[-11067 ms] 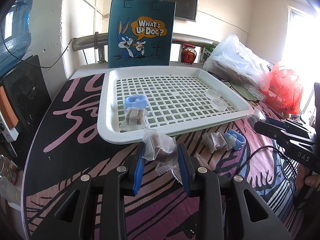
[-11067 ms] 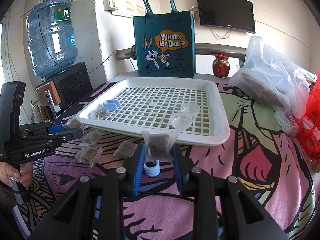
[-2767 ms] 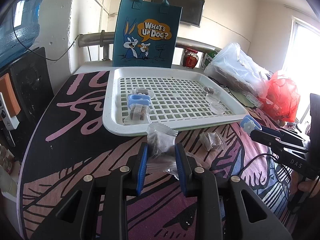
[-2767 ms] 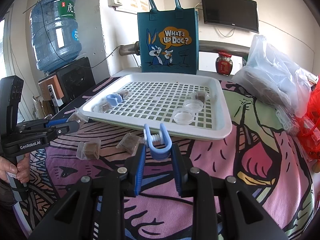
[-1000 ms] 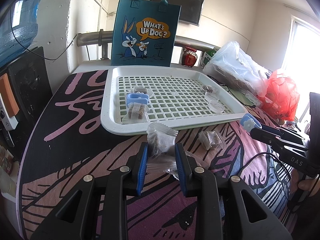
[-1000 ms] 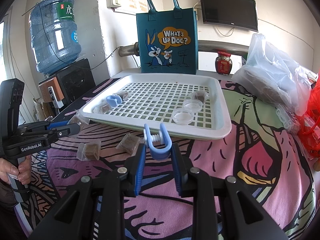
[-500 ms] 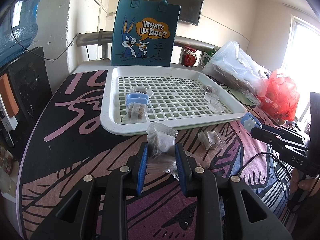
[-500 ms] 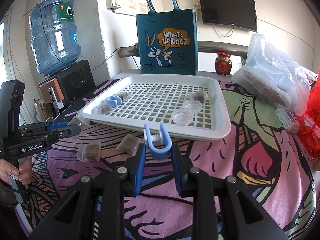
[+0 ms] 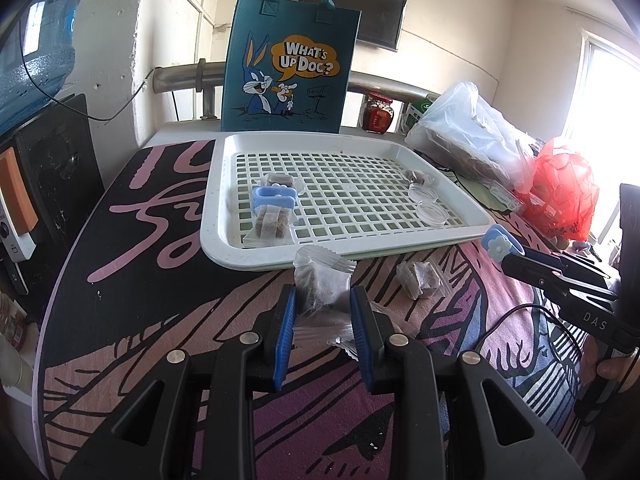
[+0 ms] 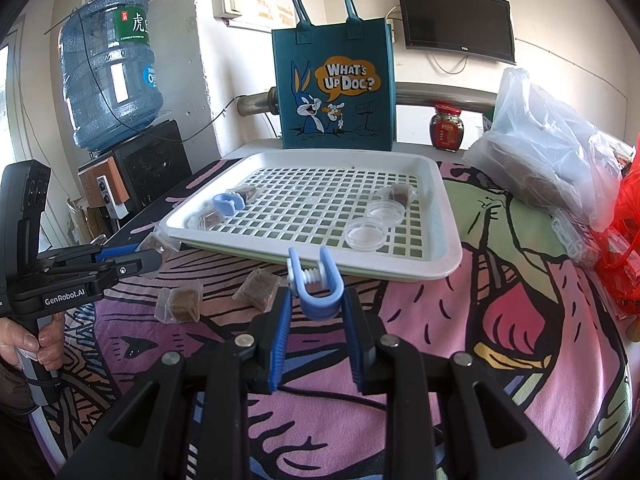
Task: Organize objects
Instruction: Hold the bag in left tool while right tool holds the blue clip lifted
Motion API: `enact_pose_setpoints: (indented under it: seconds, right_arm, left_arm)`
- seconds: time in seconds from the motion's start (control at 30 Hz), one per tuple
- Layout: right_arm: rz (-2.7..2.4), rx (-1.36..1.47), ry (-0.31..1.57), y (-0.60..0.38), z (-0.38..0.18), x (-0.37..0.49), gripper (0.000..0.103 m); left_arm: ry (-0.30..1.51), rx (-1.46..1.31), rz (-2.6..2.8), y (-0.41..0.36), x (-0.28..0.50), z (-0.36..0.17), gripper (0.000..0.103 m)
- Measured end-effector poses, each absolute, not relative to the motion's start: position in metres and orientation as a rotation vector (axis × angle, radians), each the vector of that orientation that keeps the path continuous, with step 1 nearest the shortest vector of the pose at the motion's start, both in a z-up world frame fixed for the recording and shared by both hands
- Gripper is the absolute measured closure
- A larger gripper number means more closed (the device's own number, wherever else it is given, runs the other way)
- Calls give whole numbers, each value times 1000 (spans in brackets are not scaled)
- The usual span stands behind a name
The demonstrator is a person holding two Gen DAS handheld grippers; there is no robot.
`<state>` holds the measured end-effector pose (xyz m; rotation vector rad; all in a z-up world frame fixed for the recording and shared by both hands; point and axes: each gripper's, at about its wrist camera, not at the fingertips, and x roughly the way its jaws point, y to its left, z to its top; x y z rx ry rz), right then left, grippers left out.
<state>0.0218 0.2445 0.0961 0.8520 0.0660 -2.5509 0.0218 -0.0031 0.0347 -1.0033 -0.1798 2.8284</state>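
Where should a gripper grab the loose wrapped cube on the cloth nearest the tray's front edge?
Grip the wrapped cube across its blocky brown middle, coming from above; it lies flat on the cloth, and its thin wrapper edges would likely slip.

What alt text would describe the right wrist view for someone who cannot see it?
The right gripper pinches a blue clip in front of a white tray holding wrapped brown cubes and two clear dishes.
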Motion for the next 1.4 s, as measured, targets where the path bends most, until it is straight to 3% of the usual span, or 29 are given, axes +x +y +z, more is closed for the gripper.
enact_pose_setpoints:
  seconds: [1.4]
  right_arm:
    - [-2563,796,33,249,99,29,78]
  left_arm:
    - [-180,-899,2862,-6,33,43,77]
